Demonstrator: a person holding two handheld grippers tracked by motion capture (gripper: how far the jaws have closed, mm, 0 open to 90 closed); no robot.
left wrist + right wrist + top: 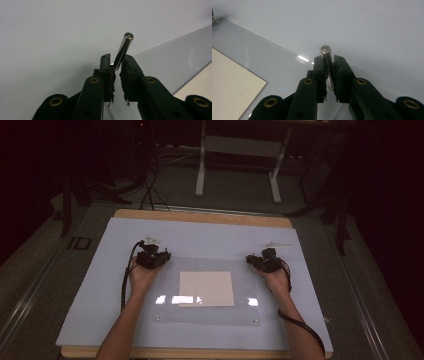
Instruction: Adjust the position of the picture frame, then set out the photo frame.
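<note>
Both grippers' jaws clamp slim metal rods, the left gripper (117, 68) gripping its rod (123, 50) and the right gripper (330, 68) its rod (326, 58), poised at the clear acrylic sheet's (210, 265) far corners, seemingly ready to work the beige paper (206, 288) beneath.

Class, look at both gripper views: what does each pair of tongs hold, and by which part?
Each holds a thin metal rod. The left tongs clamp their rod near its lower end; the right tongs clamp theirs just below its tip.
</note>
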